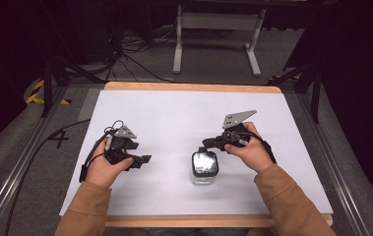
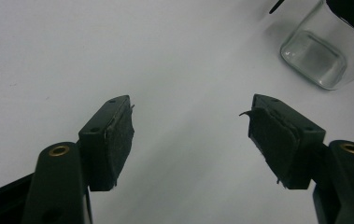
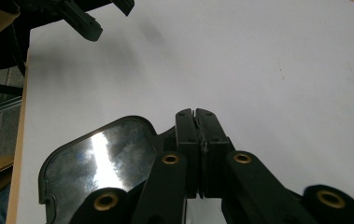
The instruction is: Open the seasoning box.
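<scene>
Square glass jar [image 1: 204,169] with black lid [image 3: 97,165] stands upright on the white table [image 1: 174,113], near its front edge. Right gripper [image 1: 206,144] just behind the jar, jaws clenched on nothing, tips at the lid's rim. Left gripper [image 1: 142,161] well left of jar, jaws spread, empty. Right hand nearer.

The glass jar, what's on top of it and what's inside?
A black lid with a shiny top sits on the glass jar. Its clear lower part looks empty; the lid hides the upper part.
</scene>
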{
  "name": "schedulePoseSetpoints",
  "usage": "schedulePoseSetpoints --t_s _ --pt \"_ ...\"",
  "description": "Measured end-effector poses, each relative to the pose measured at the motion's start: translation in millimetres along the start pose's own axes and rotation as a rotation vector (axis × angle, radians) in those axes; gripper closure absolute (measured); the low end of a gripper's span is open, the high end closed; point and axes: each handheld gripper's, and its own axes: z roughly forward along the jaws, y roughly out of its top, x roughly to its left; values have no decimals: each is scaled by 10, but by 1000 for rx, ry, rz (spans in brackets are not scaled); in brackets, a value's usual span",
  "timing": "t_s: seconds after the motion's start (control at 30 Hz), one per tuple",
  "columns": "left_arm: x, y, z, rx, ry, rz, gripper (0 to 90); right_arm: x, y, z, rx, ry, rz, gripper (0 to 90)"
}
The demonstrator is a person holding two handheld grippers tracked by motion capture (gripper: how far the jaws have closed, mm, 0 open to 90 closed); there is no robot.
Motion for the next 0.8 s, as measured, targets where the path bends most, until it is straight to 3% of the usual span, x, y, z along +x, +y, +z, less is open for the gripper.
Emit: schedulePoseSetpoints --t_s 0.53,0.63,0.8 --pt "-114 51 93 9 -26 25 322 6 27 13 22 -9 10 896" --pt "-158 62 116 15 -45 35 352 5 27 14 22 -9 11 897" --pt "-279 107 143 6 -118 89 525 4 28 15 24 -11 12 897"
